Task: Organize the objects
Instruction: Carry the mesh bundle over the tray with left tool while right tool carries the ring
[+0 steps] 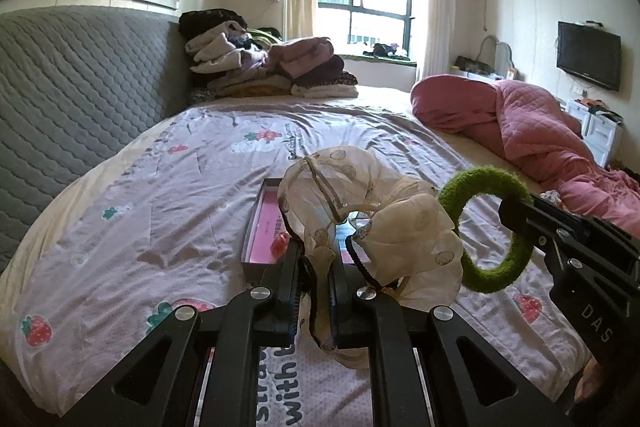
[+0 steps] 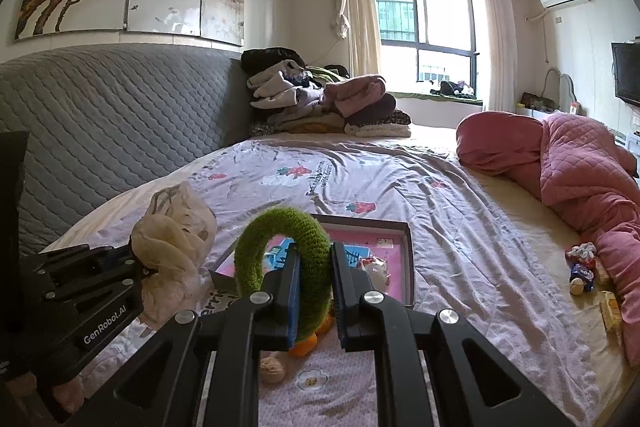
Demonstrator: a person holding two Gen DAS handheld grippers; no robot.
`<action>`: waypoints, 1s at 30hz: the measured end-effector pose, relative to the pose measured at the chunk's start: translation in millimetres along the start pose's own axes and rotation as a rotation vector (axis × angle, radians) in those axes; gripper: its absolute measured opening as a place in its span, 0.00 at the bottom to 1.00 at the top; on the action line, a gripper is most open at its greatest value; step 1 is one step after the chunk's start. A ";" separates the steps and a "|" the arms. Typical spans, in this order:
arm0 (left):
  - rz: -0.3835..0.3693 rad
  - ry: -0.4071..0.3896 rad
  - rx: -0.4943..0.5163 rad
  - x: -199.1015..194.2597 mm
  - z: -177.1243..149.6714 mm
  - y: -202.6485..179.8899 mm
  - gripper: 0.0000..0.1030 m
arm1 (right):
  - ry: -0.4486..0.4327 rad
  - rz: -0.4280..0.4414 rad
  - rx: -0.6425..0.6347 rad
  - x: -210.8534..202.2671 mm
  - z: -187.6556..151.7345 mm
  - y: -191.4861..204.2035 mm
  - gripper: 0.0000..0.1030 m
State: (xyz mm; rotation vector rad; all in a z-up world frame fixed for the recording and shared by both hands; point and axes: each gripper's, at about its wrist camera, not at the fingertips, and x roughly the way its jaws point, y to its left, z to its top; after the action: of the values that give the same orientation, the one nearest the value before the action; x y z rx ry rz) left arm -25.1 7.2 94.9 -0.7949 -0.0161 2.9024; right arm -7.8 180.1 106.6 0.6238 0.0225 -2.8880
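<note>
My left gripper (image 1: pixel 320 247) is shut on a cream sheer scrunchie (image 1: pixel 400 227) with grey dots, held above the bed. The scrunchie also shows in the right wrist view (image 2: pixel 172 239), at the left. My right gripper (image 2: pixel 314 251) is shut on a green fuzzy ring (image 2: pixel 280 247); the ring also shows at the right of the left wrist view (image 1: pixel 492 227). An open box with a pink lining (image 2: pixel 400 239) lies on the bed just beyond both grippers; it also shows in the left wrist view (image 1: pixel 264 227). Small items lie in the box (image 2: pixel 374 269).
The bed has a lilac strawberry-print sheet (image 2: pixel 460 227). A pink quilt (image 2: pixel 580 171) is bunched at the right, with small toys and packets (image 2: pixel 582 269) beside it. Folded clothes (image 2: pixel 320 103) are stacked by the grey headboard (image 2: pixel 100 123). An orange item (image 2: pixel 304 345) and a walnut-like ball (image 2: pixel 272 369) lie under my right gripper.
</note>
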 end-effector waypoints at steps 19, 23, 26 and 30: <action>0.020 0.040 -0.008 36.9 2.6 0.9 0.10 | 0.014 -0.009 0.012 28.8 2.1 -13.3 0.14; 0.019 0.049 -0.003 47.6 2.9 -0.7 0.10 | 0.017 -0.012 0.014 36.7 2.1 -17.0 0.14; 0.018 0.059 -0.002 56.7 3.0 -1.6 0.10 | 0.022 -0.014 0.020 42.9 2.1 -20.0 0.14; 0.014 0.073 -0.004 67.8 1.4 -1.9 0.10 | 0.032 -0.015 0.026 52.2 -0.1 -23.1 0.14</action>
State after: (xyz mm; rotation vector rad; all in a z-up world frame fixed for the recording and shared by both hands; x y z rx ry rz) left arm -83.4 18.0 61.8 -0.9043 -0.0084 2.8850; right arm -58.7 193.4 84.6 0.6768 -0.0054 -2.8968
